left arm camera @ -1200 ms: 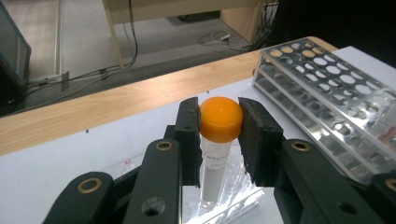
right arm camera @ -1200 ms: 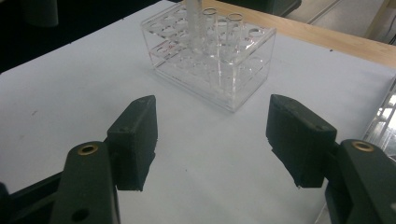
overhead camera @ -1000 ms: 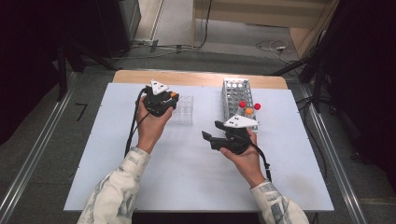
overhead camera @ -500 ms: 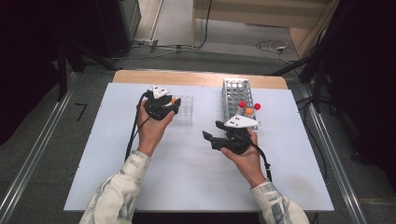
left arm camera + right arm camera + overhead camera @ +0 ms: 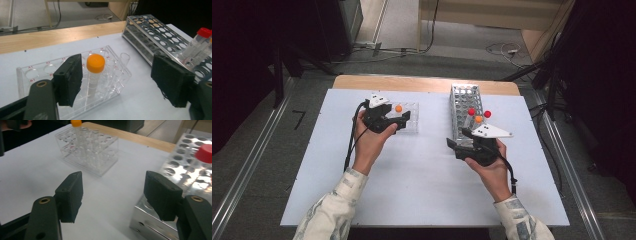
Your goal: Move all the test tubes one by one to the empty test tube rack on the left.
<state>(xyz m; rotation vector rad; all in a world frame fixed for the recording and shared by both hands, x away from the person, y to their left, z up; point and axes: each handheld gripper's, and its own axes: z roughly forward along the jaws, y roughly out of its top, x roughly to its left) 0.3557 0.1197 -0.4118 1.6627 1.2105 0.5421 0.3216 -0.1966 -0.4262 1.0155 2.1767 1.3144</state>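
An orange-capped tube point(image 5: 95, 63) stands upright in the clear plastic rack point(image 5: 37, 75). My left gripper point(image 5: 117, 82) straddles it. Its jaws have just been opening, and the pads stand off the tube, the left one close beside it and the right one far off. From above, the left gripper point(image 5: 399, 122) sits at the clear rack point(image 5: 412, 117) with the orange cap point(image 5: 398, 108) showing. My right gripper point(image 5: 113, 195) is open with nothing between its jaws, next to the metal rack point(image 5: 180, 162). That metal rack point(image 5: 464, 107) holds two red-capped tubes point(image 5: 471, 111) and an orange-capped one point(image 5: 478, 119).
The white table point(image 5: 422, 190) has bare room in front of both hands. A wooden strip point(image 5: 422, 84) runs along its far edge. Cables trail from both grippers along the forearms. The floor and dark stands lie beyond the table.
The left gripper's jaws have opened off the orange-capped tube, which stays standing in the clear rack. The right hand has shifted a little to the right, alongside the metal rack.
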